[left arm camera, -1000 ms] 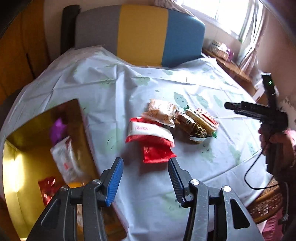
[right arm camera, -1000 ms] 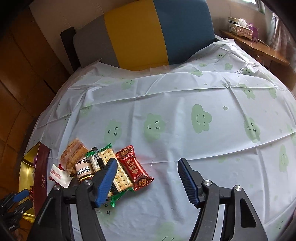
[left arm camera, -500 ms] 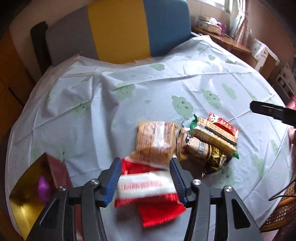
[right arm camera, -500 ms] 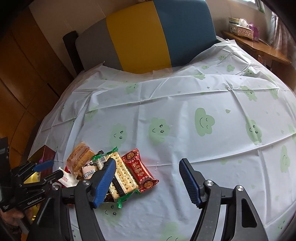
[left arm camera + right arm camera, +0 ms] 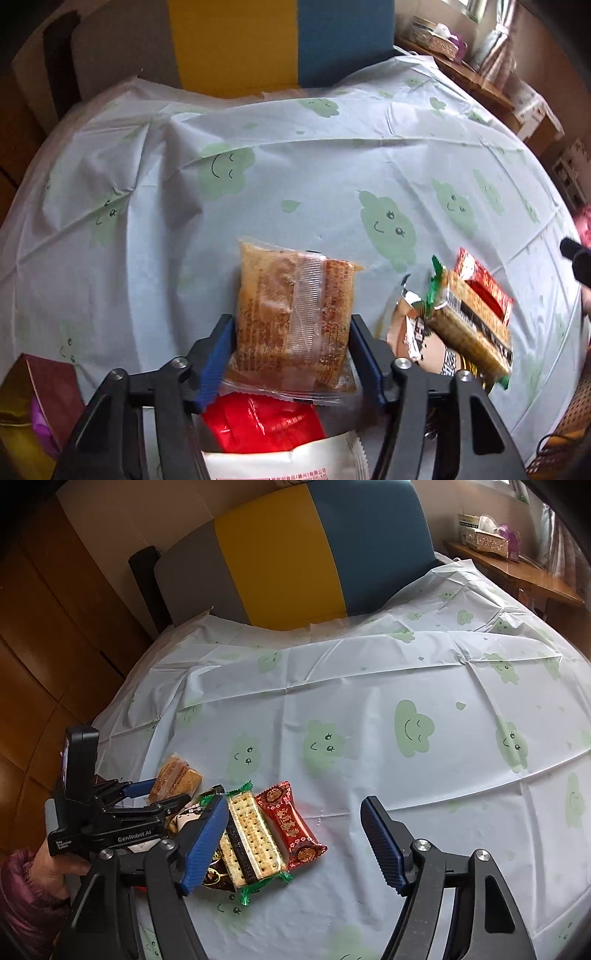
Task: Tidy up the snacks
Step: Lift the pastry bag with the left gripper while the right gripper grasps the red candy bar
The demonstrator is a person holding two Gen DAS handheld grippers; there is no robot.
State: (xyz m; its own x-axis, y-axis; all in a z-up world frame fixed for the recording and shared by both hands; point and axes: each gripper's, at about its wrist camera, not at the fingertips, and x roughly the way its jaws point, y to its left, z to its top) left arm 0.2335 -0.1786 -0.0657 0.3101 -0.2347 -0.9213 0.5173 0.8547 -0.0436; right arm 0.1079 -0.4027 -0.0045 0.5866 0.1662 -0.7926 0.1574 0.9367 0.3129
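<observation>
**Left tongs straddle the brown cake packet; right tongs hang open over the cloth**

Taking the brown cake packet (image 5: 295, 317) as my landmark: the gold box (image 5: 22, 417) sits well off to its left at the table edge, and I can make out only something purple inside; the rest is cut off. My left gripper (image 5: 291, 354) has its blue pads on either side of the packet's near end. The jaws have just been opening and then eased in slightly; I cannot tell whether the pads press on the wrapper. Just nearer me than the packet lie a red packet (image 5: 262, 421) and a white one (image 5: 284, 461). To its right sit a brown wrapper (image 5: 424, 347), a cracker pack (image 5: 249, 836) and a red candy bar (image 5: 290, 825), touching one another. My right gripper (image 5: 295, 843) is open with nothing between its pads, right of that cluster.

Everything rests on a pale tablecloth (image 5: 406, 672) printed with green clouds. Beyond the packet stands a grey, yellow and blue chair back (image 5: 295, 554); to the far right, a wooden shelf (image 5: 517, 572).
</observation>
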